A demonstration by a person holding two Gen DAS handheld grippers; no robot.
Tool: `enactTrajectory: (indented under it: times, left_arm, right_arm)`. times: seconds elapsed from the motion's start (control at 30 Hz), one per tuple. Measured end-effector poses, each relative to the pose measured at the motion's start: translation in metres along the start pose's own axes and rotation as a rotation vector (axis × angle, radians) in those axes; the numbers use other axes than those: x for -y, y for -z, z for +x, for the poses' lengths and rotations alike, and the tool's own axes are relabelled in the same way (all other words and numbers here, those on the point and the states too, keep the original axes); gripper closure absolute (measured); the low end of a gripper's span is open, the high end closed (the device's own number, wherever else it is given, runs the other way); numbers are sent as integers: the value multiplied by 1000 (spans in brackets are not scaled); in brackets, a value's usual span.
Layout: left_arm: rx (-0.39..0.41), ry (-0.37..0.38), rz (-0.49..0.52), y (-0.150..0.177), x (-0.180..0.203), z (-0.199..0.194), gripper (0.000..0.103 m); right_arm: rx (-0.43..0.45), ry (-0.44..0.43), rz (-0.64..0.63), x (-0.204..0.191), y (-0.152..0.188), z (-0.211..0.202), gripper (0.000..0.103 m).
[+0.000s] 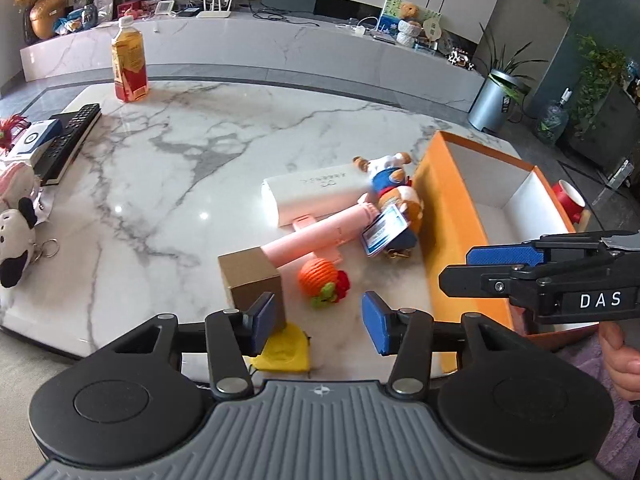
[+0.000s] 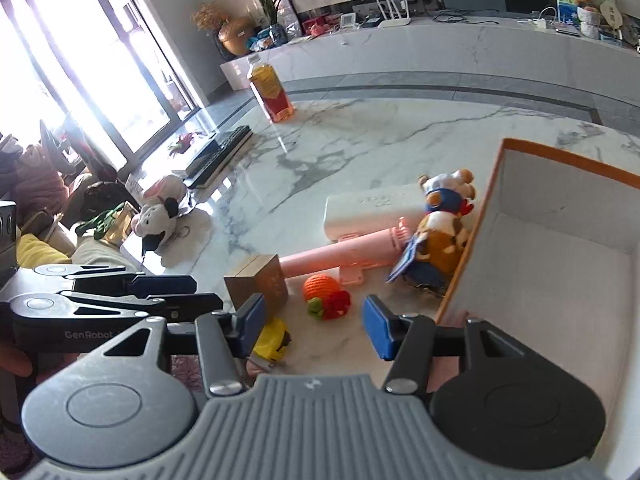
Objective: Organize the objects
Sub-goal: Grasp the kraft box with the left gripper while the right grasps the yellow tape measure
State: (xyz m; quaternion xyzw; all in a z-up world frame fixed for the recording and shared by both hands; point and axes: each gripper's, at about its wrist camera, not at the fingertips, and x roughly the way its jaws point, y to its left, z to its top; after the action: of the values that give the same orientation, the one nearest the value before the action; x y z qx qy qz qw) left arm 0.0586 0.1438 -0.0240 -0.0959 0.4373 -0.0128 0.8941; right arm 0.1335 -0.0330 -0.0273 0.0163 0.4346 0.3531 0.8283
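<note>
**Both Grippers Apart Over the Table Edge; Orange Box Holds Nothing Visible**

Nearest the lens, the left gripper [image 1: 320, 320] stands with its blue pads spread and nothing between them. The right gripper [image 2: 312, 322] is likewise parted and carries nothing.

Just beyond the fingers, at the near edge of the marble table [image 1: 180, 168]:
- yellow toy [image 1: 286, 350], partly hidden behind the left finger;
- brown cardboard cube [image 1: 252, 276], upright;
- orange knitted ball [image 1: 318, 278] with a red and green attachment, beside the cube.

Further back, a pink handheld device [image 1: 316, 234] lies against a white rectangular case [image 1: 316, 192]. Two plush bears [image 1: 394, 188] with a tag lean against the outer wall of the orange box [image 1: 448, 216].

Container status: the orange box is open-topped with a white interior. The visible part of its floor is bare; the near corner is hidden behind the right gripper in the left wrist view. All listed items lie outside it.
</note>
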Motion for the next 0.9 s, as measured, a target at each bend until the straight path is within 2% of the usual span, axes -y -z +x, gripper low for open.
enactTrajectory:
  times: [0.1, 0.23, 0.37, 0.43, 0.67, 0.87, 0.9]
  left_arm:
    - [-9, 2, 0, 8, -12, 4, 40]
    - [-33, -60, -25, 12, -28, 13, 41]
    - [-20, -6, -109, 7, -46, 21, 32]
    - [-17, -26, -126, 2, -47, 29, 31]
    - [-77, -29, -180, -11, -46, 68, 31]
    - [-107, -62, -207, -17, -52, 82, 42]
    - [-109, -49, -210, -17, -54, 82, 44]
  right_arm:
    - [-37, -14, -29, -16, 5, 29, 48]
    - [-101, -26, -68, -28, 12, 69, 52]
    - [-154, 19, -129, -33, 17, 97, 52]
    - [-168, 58, -156, -35, 16, 107, 52]
    - [-183, 56, -197, -39, 7, 125, 52]
    - [-222, 16, -264, -46, 10, 138, 51]
    - [-230, 9, -274, -48, 11, 140, 50]
